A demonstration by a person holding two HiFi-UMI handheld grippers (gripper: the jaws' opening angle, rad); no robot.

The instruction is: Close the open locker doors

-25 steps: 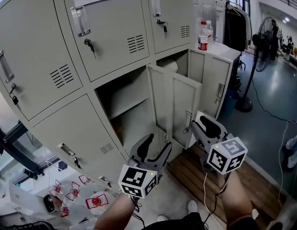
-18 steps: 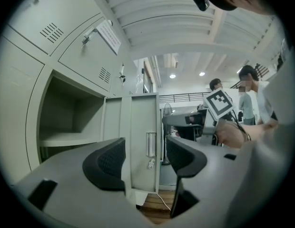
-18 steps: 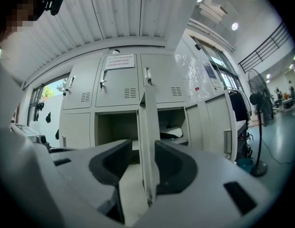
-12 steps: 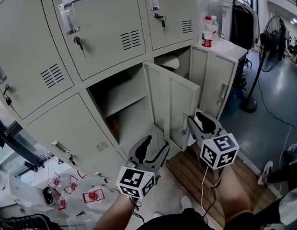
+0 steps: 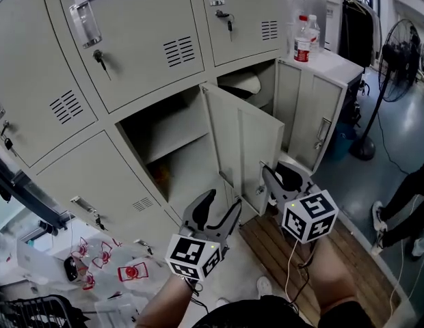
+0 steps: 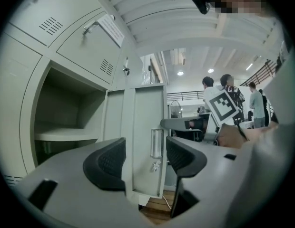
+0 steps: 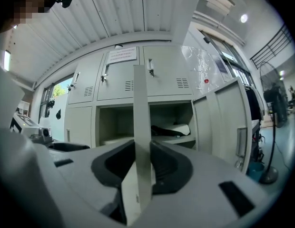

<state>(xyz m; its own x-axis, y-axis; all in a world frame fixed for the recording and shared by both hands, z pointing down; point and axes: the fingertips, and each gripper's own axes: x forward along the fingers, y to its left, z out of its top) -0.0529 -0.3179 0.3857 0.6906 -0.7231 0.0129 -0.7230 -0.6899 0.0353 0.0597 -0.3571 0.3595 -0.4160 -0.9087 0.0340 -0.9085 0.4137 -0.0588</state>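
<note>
Two lower locker doors stand open. The middle door (image 5: 253, 149) swings out toward me, and the right door (image 5: 309, 111) is open beside it. My right gripper (image 5: 277, 176) is at the middle door's free edge near its handle. In the right gripper view that door edge (image 7: 140, 108) runs up between the jaws of the right gripper (image 7: 142, 163). The jaws have just been closing, and both pads now lie against the edge. My left gripper (image 5: 215, 214) hangs lower, in front of the open middle compartment (image 5: 171, 149). The left gripper (image 6: 145, 158) is open and empty, with the door's handle (image 6: 157, 144) beyond it.
A white and black bundle (image 5: 243, 84) lies in the right compartment. Bottles (image 5: 305, 39) stand on the low cabinet. A standing fan (image 5: 396, 53) and a person's legs (image 5: 403, 197) are at the right. Wooden slats (image 5: 280, 251) lie underfoot, and plastic bags (image 5: 102, 265) at the lower left.
Both grippers have moved in toward the middle door and a little down. The right gripper now sits at the door's edge. A person's legs have come into view at the right.
</note>
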